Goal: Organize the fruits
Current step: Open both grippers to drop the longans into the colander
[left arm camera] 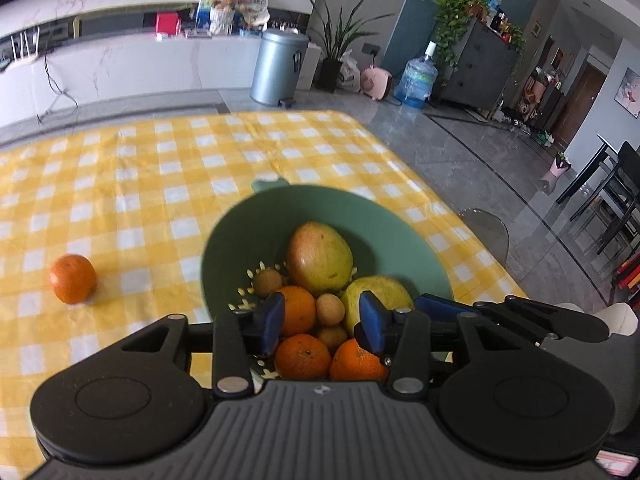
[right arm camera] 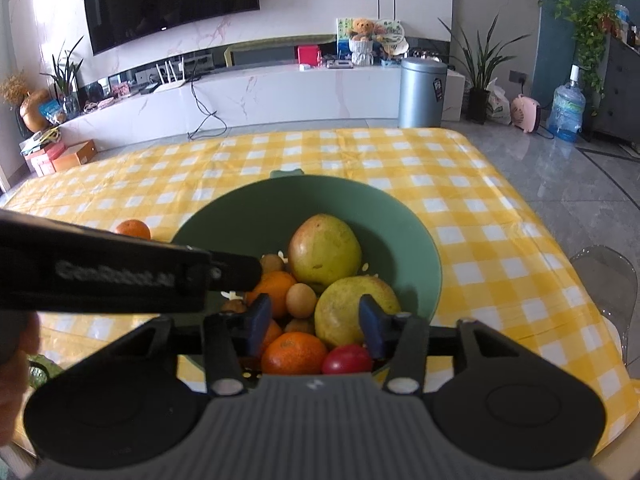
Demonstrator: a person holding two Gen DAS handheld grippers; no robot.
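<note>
- Right now your left gripper (left arm camera: pixel 322 322) hangs over the near side of the green bowl (left arm camera: pixel 380 216), its blue pads (left arm camera: pixel 274 320) parted and pressing on nothing.
- Your right gripper (right arm camera: pixel 314 322) hovers over the same bowl (right arm camera: pixel 416 240), jaws likewise released, with fruit showing in the gap but none pinched.
- Inside the bowl, a reddish-green mango (left arm camera: pixel 320 258) lies toward the far side, and a second yellow-green one (left arm camera: pixel 384 292) sits just beside it, nearer you.
- Three oranges (left arm camera: pixel 303 356) are packed at the near side, touching one another, with small brown round fruits (left arm camera: pixel 330 309) wedged between them and the mangoes.
- From the right wrist view, a small red fruit (right arm camera: pixel 347 359) rests at the bowl's near rim, against an orange (right arm camera: pixel 294 353).
- One orange (left arm camera: pixel 73 279) lies alone on the yellow checked tablecloth (left arm camera: pixel 140 184), well apart from the bowl, toward the table's left edge.
- Slots in the bowl's floor show pale between the fruits.
</note>
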